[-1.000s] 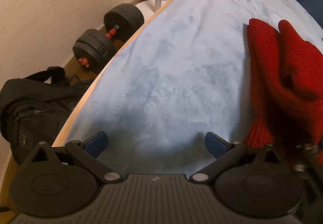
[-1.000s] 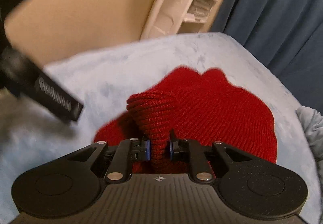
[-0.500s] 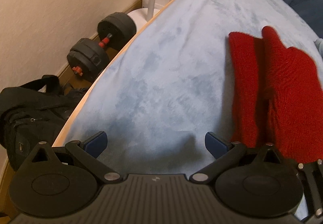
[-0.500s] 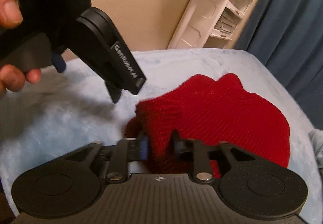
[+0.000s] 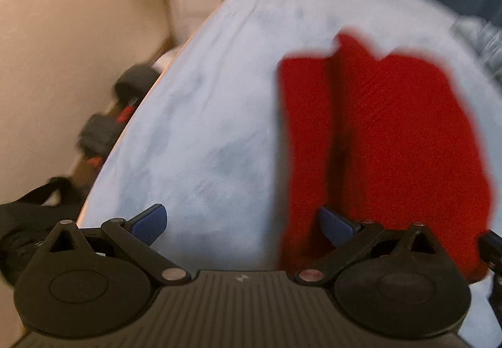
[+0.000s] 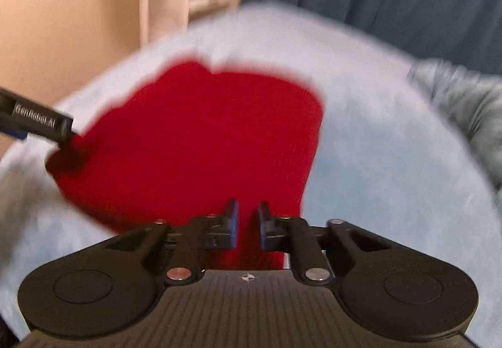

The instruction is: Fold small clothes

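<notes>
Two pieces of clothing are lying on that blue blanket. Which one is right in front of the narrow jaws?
The red knitted garment: it lies flat directly ahead of the right gripper. The grey garment sits crumpled at the blanket's far right edge.

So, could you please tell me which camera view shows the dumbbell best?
The left wrist view: the dumbbell lies blurred on the floor beside the bed. The right wrist view does not show it.

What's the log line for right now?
right gripper: jaws just been closing, red knit between | left gripper: open, at its edge

We see dim, warm indoor light, heavy motion blur in both views, and fisheye bending with dark corners.
</notes>
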Demonstrator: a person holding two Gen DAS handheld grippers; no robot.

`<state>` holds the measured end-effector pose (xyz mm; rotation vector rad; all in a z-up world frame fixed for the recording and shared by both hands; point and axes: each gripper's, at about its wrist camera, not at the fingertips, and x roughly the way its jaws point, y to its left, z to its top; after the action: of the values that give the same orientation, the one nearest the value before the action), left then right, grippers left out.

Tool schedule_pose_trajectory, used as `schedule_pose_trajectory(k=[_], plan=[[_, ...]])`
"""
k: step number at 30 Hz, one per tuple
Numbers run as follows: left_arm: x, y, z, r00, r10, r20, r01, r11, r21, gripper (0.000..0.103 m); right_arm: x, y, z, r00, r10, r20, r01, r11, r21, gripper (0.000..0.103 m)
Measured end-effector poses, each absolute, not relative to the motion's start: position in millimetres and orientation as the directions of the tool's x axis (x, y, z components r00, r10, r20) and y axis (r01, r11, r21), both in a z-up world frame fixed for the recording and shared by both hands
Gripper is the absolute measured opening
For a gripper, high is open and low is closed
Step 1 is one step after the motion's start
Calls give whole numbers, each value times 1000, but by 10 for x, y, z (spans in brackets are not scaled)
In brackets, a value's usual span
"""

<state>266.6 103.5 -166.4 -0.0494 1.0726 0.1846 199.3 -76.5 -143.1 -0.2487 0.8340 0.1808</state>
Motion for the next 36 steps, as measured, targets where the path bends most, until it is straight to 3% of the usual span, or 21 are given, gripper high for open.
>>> schedule_pose_trajectory(k=[3,5,7,9,11,18,24,36], plan=[[2489,1229,-1653,453,71,-889,-210,977,-29,103,1806,-675,-1426,664,62,-745,-304,933,-193,11],[2320,1281,-1498,460,93,-883,-215,977,-9,103,1700,-746,-1248,636,110,-764,-300,947,-113,12],[2129,1289,-1322,476,118,-872,-203,979,21,103,1552,-839,-1038,618,169,-768,-286,958,-20,22],[1913,1279,-1164,495,99,-863,-196,981,0,103,1374,-948,-816,637,204,-743,-268,963,35,49],[1687,1248,-1032,500,85,-862,-204,979,-21,103,1194,-1057,-628,650,232,-723,-253,964,82,54],[1055,831,-677,523,114,-845,-173,985,26,103,619,-1199,-298,712,182,-679,-225,974,26,63],[733,638,-542,548,100,-831,-141,990,26,103,363,-1299,-234,738,168,-653,-187,981,41,63],[678,489,-493,556,99,-825,-129,991,31,103,345,-1441,-199,737,156,-657,-181,983,31,67]])
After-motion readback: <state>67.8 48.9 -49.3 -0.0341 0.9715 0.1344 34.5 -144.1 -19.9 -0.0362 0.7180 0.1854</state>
